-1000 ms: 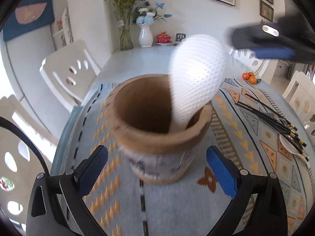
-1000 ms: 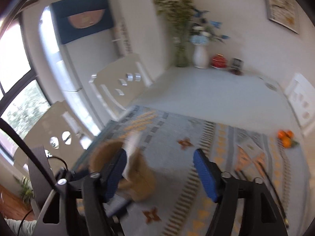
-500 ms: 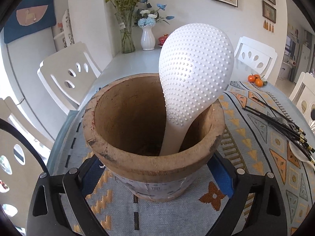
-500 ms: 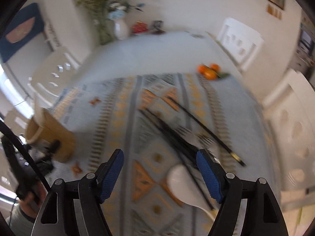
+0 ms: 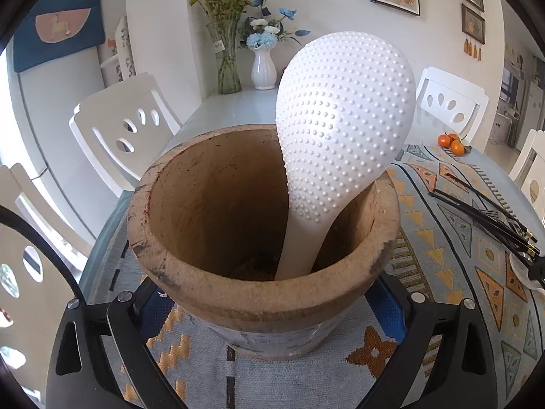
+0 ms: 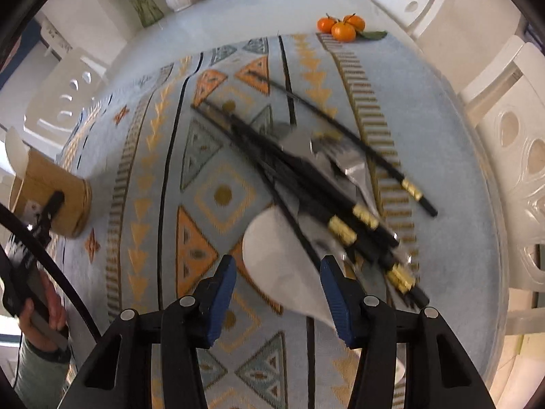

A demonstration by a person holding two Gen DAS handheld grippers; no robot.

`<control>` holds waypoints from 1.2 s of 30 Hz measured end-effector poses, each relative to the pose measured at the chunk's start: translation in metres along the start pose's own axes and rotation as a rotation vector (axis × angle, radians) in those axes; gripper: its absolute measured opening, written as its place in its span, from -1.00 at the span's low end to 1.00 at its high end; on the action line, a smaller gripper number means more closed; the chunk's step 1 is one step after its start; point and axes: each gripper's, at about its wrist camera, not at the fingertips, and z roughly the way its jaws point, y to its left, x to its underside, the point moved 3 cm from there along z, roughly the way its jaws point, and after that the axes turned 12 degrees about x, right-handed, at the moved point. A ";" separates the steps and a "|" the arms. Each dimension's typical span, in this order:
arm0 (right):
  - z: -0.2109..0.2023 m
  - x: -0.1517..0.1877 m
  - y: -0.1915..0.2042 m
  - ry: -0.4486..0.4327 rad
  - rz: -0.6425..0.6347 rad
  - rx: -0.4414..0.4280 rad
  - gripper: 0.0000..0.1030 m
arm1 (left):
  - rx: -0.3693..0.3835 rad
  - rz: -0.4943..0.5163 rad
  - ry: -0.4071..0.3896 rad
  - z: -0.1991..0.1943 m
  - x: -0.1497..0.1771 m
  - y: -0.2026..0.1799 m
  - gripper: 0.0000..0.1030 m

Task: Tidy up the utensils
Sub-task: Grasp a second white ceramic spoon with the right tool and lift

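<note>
My left gripper brackets the wooden pot at centre frame, its blue pads against the pot's lower sides, gripping it on the patterned cloth. A white dimpled rice paddle stands in the pot, handle down, head leaning on the far right of the rim.

In my right-wrist view, my right gripper points steeply down at lower centre; its jaws have just been closing and now stand about half open. A second white paddle lies between the pads, its head toward upper left; I cannot tell whether the pads touch it. Just right of it, a blurred heap of black chopsticks with gold bands lies diagonally across the cloth, with a metal fork among them. One chopstick lies apart toward the right. The pot appears at far left, with my left hand below it. Three oranges sit at the cloth's upper edge.
</note>
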 end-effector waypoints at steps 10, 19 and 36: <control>0.009 0.016 0.031 -0.035 -0.116 0.193 -0.02 | -0.014 -0.001 -0.067 -0.001 0.007 0.000 0.89; 0.020 0.012 0.032 -0.043 -0.113 0.252 -0.08 | 0.014 -0.033 -0.045 0.006 0.009 0.003 0.89; -0.023 -0.001 0.048 -0.132 -0.136 0.236 -0.91 | 0.001 -0.027 -0.056 0.005 0.010 0.001 0.88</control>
